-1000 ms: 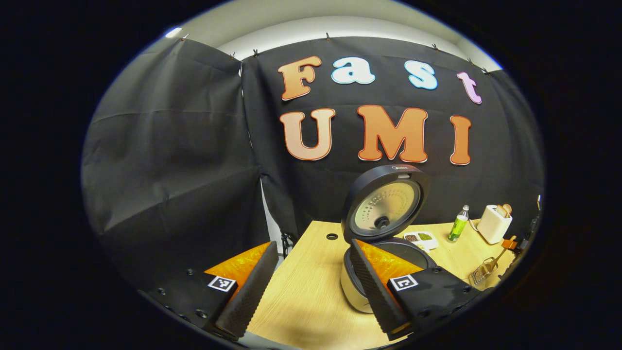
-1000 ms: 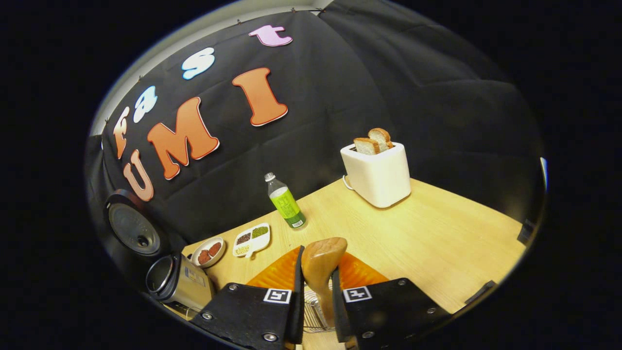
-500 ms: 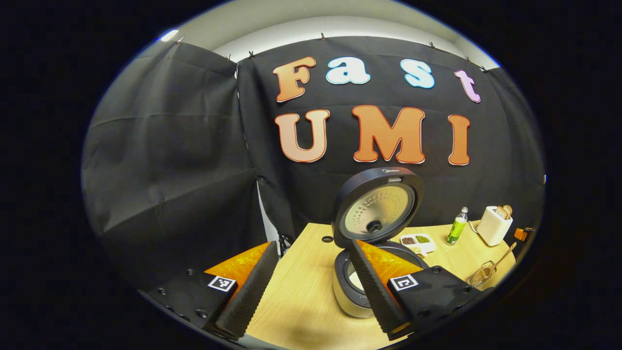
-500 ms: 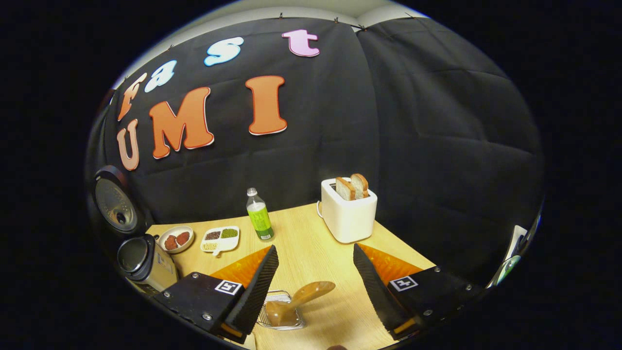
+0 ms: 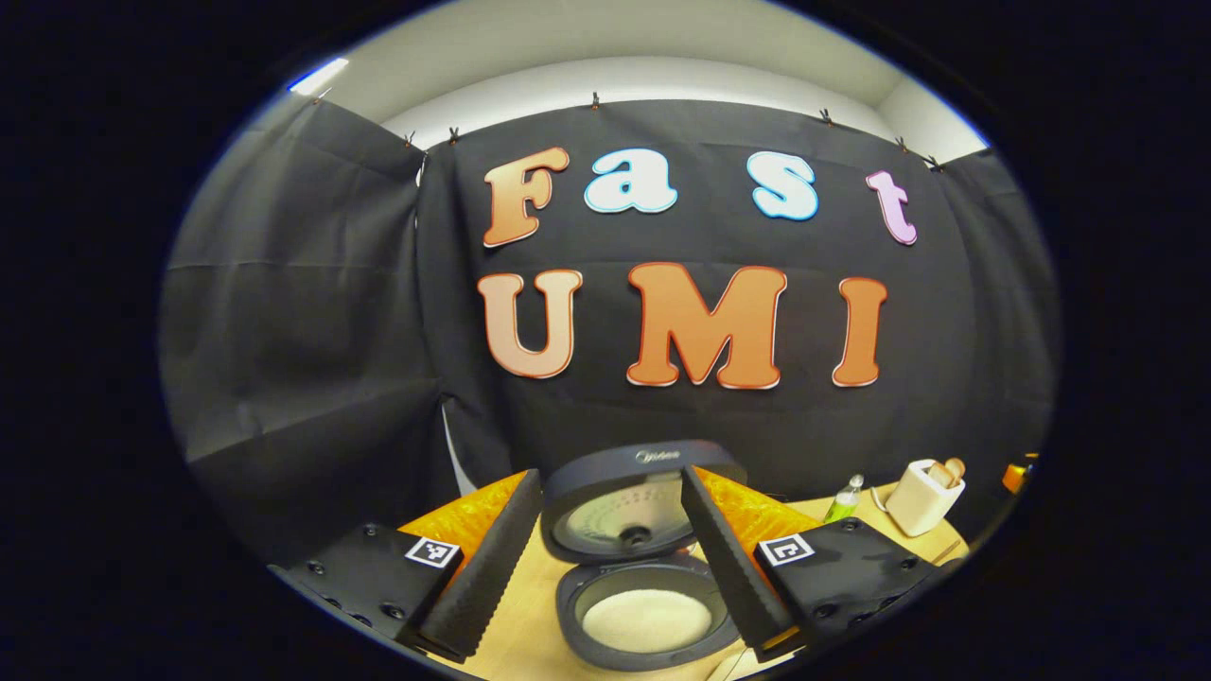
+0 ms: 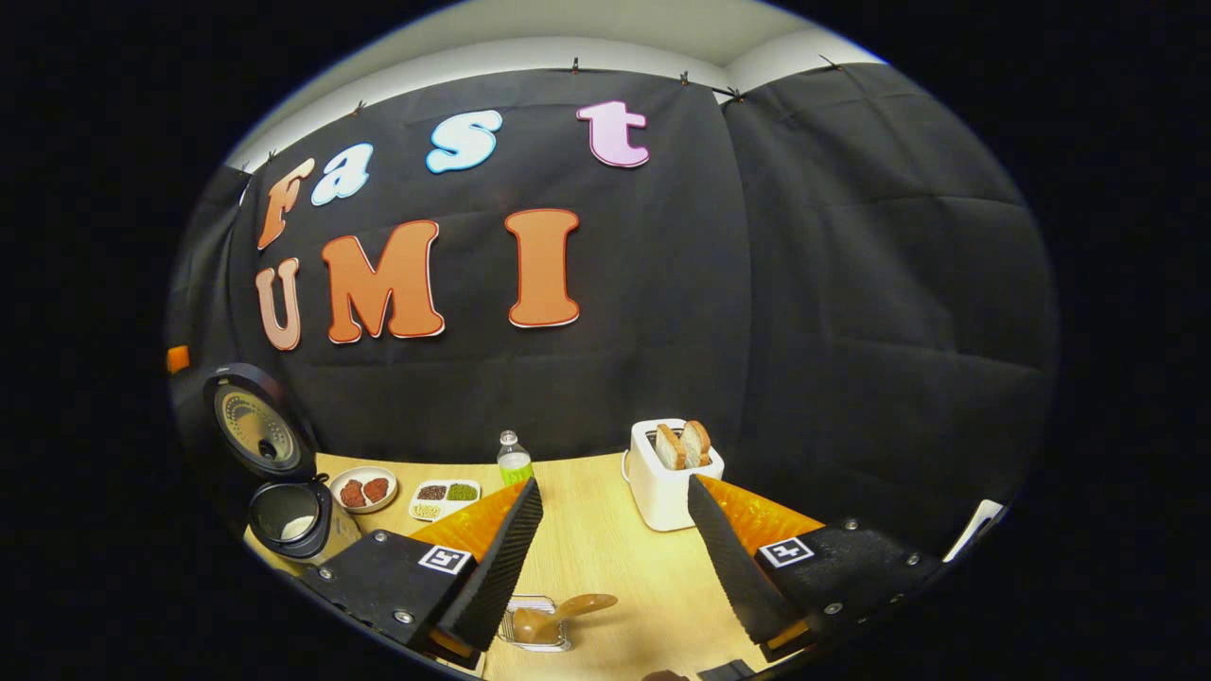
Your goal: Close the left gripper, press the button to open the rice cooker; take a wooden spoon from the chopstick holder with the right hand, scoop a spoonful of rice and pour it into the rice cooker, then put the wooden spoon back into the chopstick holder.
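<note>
The rice cooker (image 5: pixel 653 619) stands open, its lid (image 5: pixel 629 501) raised and white rice (image 5: pixel 647 619) inside the pot. My left gripper (image 5: pixel 605 567) hangs open above it, nothing between the fingers. In the right gripper view the cooker (image 6: pixel 289 515) is at the far left with its lid (image 6: pixel 255 430) up. My right gripper (image 6: pixel 610 563) is open and holds nothing. Below it, the wooden spoon (image 6: pixel 558 615) rests in the wire chopstick holder (image 6: pixel 532 624) on the wooden table (image 6: pixel 605 549).
A white toaster (image 6: pixel 670 478) with two bread slices stands at the back, also the toaster (image 5: pixel 922 497) at the right in the left gripper view. A green bottle (image 6: pixel 514 462), a divided dish of beans (image 6: pixel 445 497) and a small plate (image 6: pixel 364 490) sit between toaster and cooker.
My right gripper let go of the wooden spoon, opened, and drew back and up from the chopstick holder. My left gripper moved over the open cooker, now looking down into the pot.
</note>
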Motion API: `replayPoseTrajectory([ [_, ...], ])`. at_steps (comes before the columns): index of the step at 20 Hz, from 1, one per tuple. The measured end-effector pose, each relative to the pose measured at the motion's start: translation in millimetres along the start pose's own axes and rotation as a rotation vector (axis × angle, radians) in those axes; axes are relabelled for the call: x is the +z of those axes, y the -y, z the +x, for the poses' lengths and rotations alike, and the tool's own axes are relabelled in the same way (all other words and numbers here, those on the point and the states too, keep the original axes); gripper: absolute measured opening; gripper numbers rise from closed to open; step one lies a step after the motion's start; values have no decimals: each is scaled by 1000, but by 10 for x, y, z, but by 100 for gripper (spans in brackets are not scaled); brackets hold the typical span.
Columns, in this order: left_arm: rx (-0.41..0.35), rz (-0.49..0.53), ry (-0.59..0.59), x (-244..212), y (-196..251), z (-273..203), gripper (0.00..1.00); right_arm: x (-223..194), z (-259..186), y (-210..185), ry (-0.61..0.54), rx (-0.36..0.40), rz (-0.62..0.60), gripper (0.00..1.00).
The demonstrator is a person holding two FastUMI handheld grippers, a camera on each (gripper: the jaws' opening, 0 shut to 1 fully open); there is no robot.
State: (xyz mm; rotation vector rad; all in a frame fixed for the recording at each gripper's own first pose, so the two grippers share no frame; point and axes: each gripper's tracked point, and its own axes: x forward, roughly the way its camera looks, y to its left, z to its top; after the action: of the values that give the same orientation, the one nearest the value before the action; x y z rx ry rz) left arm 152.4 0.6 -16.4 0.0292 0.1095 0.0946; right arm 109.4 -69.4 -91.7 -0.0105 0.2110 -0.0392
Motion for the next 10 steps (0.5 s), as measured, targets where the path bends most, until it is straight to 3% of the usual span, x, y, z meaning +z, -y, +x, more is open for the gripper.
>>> replayPoseTrajectory([
  [4,-22,-17,22,280,251,525,99,37,-72,2,-7,17,1,95],
  [8,5,53,0,290,299,1041,96,107,-131,-59,1,45,16,95],
  [10,3,64,-31,187,354,1250,100,118,-170,-72,-4,60,34,95],
])
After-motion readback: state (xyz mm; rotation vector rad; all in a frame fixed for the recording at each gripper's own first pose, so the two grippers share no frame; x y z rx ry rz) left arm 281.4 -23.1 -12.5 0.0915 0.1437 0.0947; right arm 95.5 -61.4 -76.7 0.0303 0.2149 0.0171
